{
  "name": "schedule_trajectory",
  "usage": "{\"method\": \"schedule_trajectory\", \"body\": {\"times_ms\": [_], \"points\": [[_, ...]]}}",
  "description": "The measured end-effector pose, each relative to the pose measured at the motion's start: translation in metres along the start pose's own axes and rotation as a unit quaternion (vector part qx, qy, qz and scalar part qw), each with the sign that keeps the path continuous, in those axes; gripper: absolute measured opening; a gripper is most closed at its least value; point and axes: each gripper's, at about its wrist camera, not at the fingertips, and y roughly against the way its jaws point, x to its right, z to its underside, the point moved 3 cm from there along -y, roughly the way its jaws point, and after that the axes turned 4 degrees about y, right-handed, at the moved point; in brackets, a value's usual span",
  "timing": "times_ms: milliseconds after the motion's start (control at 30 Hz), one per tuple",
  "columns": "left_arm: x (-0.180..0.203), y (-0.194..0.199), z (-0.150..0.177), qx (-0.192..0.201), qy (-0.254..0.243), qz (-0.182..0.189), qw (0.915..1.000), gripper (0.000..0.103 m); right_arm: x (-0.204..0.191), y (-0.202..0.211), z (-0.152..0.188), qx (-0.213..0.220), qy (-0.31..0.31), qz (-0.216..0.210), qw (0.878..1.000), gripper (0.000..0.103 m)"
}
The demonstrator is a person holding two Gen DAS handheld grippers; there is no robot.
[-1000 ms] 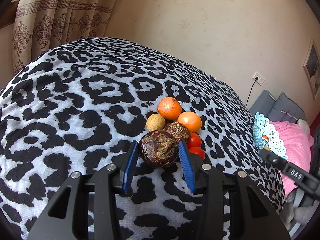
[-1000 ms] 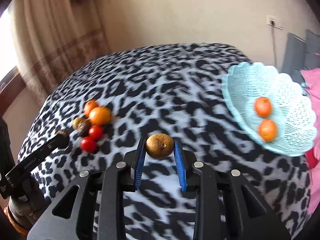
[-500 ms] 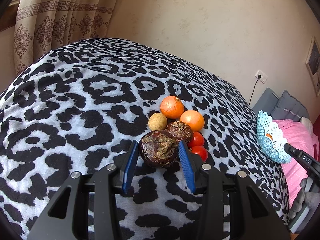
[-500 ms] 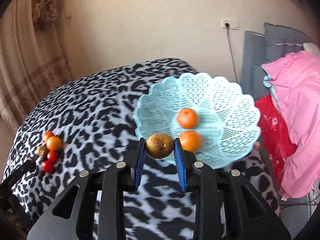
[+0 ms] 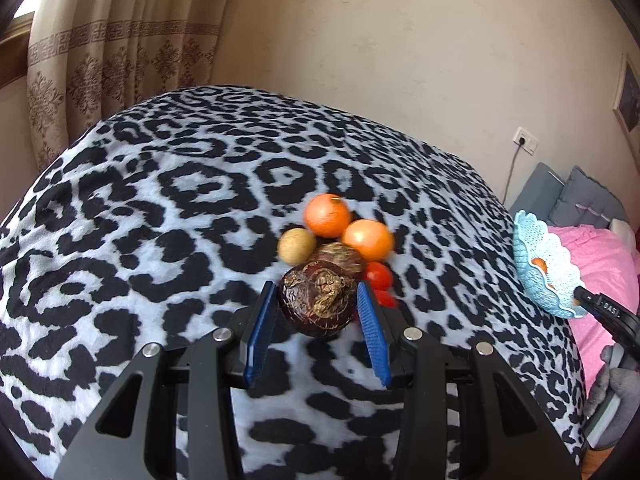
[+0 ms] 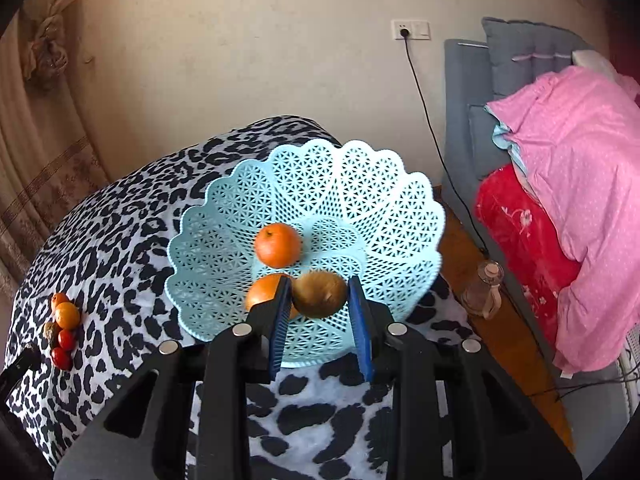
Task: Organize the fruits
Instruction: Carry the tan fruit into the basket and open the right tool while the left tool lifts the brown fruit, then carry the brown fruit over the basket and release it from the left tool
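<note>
Leopard cloth (image 6: 100, 248); basket (image 6: 248, 200) under right tool (image 6: 320, 312) w/ kiwi (image 6: 319, 294).

wall (image 6: 260, 60): beige | curtain (image 5: 120, 60): patterned | bedding (image 6: 568, 200): pink | headboard (image 6: 520, 52): grey

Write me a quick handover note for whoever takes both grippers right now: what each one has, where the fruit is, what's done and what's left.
Right gripper: shut on a brown round fruit, held over the light blue basket.
Left gripper: shut on a dark wrinkled fruit beside the pile on the leopard-print cloth.
Done: two oranges in the basket.
Left: release the brown fruit, then bring over the dark one and the pile's two oranges, tan fruit, second dark fruit and two red tomatoes.
</note>
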Motion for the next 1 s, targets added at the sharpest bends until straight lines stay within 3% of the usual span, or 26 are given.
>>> {"method": "schedule_trajectory", "body": {"times_ms": [300, 500, 1000], "points": [[0.053, 0.005, -0.003, -0.002, -0.040, 0.042, 0.9983, 0.042, 0.006, 0.008, -0.001, 0.025, -0.017, -0.004, 1.000, 0.031], [0.108, 0.000, -0.003, -0.012, -0.081, 0.079, 0.9935, 0.042, 0.011, 0.015, 0.001, 0.047, -0.028, 0.004, 0.998, 0.031], [0.241, -0.031, 0.014, -0.043, -0.180, 0.160, 0.9696, 0.042, 0.016, 0.010, 0.003, 0.053, -0.050, -0.008, 0.997, 0.031]]}}
